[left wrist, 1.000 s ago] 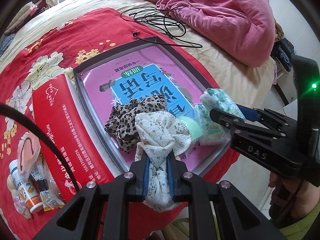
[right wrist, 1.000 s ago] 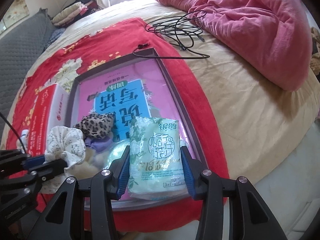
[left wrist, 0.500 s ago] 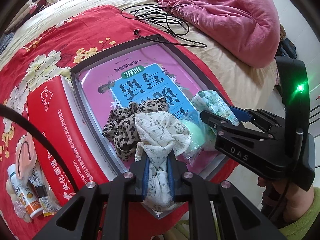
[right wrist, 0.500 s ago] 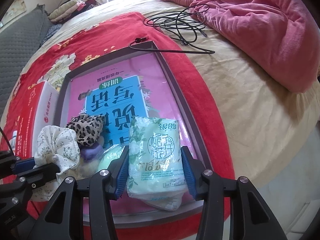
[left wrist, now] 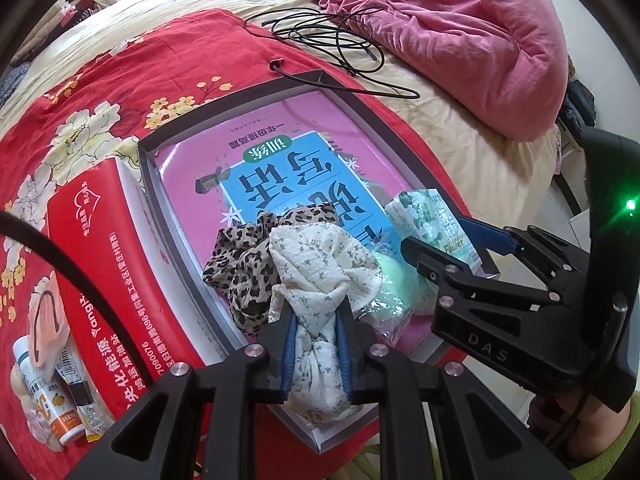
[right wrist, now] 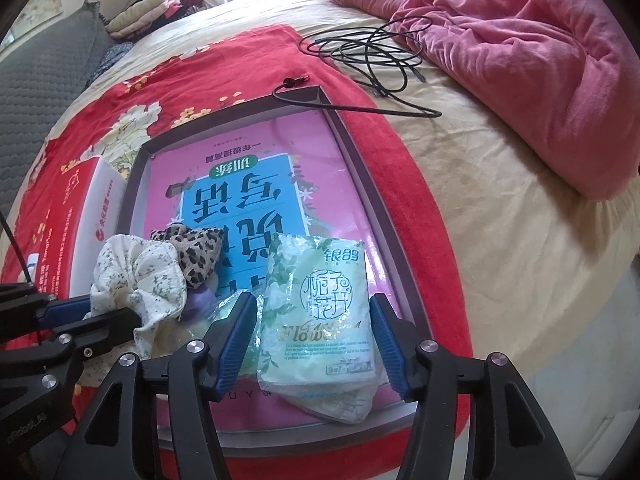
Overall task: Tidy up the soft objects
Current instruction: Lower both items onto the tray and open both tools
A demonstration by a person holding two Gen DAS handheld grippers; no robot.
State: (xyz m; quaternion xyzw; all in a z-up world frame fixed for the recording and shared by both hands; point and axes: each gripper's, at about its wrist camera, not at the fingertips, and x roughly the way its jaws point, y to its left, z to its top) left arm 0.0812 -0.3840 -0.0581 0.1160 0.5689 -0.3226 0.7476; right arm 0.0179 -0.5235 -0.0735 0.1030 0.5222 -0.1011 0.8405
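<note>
Tissue pack (right wrist: 320,304) loose between right claw (right wrist: 314,336) pads, near tray rim (right wrist: 400,248).

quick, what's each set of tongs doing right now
left tongs: shut on the floral scrunchie.
right tongs: open, just been opening; the tissue pack lies between them, released.

A beige-sheeted bed (right wrist: 500,240) carries a red floral cloth (right wrist: 224,64) at centre, a crumpled pink quilt (right wrist: 540,60) at two o'clock, and a tangled black cable (right wrist: 372,52) at twelve.
</note>
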